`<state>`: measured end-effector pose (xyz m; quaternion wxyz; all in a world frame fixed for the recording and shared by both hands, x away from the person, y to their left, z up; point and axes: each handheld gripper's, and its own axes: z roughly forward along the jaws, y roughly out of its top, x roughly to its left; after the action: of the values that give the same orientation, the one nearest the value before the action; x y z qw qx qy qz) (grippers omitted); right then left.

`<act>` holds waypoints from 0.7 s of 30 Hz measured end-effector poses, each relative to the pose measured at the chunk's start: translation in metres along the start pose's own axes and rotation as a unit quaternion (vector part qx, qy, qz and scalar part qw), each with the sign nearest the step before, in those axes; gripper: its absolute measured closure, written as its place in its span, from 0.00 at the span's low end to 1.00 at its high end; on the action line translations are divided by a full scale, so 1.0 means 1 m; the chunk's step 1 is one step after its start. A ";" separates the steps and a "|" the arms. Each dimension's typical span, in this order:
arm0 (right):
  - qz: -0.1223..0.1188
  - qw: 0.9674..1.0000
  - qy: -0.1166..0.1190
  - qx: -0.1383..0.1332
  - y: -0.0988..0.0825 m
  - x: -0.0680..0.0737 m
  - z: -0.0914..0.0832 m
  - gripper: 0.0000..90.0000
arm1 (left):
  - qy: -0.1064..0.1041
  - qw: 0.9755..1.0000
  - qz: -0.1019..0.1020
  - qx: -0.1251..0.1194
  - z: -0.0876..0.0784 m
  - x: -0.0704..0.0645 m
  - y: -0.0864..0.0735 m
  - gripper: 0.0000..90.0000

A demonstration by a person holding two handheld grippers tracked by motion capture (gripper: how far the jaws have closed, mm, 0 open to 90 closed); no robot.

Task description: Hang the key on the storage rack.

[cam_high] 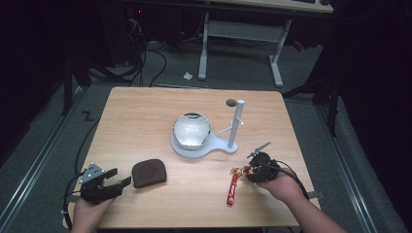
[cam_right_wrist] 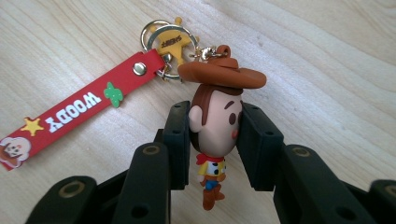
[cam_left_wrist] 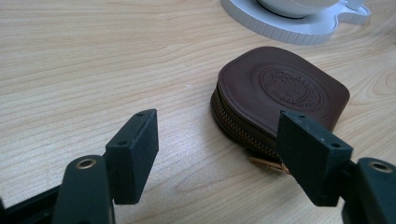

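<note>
Woody keychain figure sits pinched by the head in my right claw, its red strap trailing leftward along the tabletop. My left claw gapes empty, brown pouch just ahead-right.

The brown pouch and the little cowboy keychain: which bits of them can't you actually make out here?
- brown pouch: in the left gripper view, its near corner and zip pull sit behind a jaw of the left gripper; the embossed emblem is too faint to read.
- cowboy keychain: the right gripper covers the head's sides; the red strap is cut off at the left edge.
</note>
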<state>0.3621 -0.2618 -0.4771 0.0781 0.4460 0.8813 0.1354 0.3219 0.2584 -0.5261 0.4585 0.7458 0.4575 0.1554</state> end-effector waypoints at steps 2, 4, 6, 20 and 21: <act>-0.001 1.000 0.004 -0.003 -0.001 -0.001 -0.004 0.74 | 0.000 1.000 0.000 -0.001 0.000 0.000 0.000 0.34; 0.000 1.000 0.005 -0.002 -0.002 0.000 -0.008 0.74 | 0.001 1.000 0.000 -0.002 0.000 0.000 0.000 0.34; -0.002 1.000 0.008 0.001 -0.003 0.000 -0.012 0.74 | 0.001 1.000 0.001 -0.003 0.000 0.000 0.000 0.34; -0.008 1.000 0.021 0.015 -0.003 0.000 -0.039 0.74 | -0.003 1.000 0.000 0.001 0.002 -0.003 -0.002 0.33; -0.008 1.000 0.019 0.018 -0.002 0.001 -0.042 0.74 | -0.003 1.000 0.000 0.001 0.002 -0.003 -0.002 0.33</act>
<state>0.3493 -0.2695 -0.4376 0.0544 0.4371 0.8887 0.1274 0.3205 0.2555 -0.5280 0.4591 0.7469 0.4563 0.1522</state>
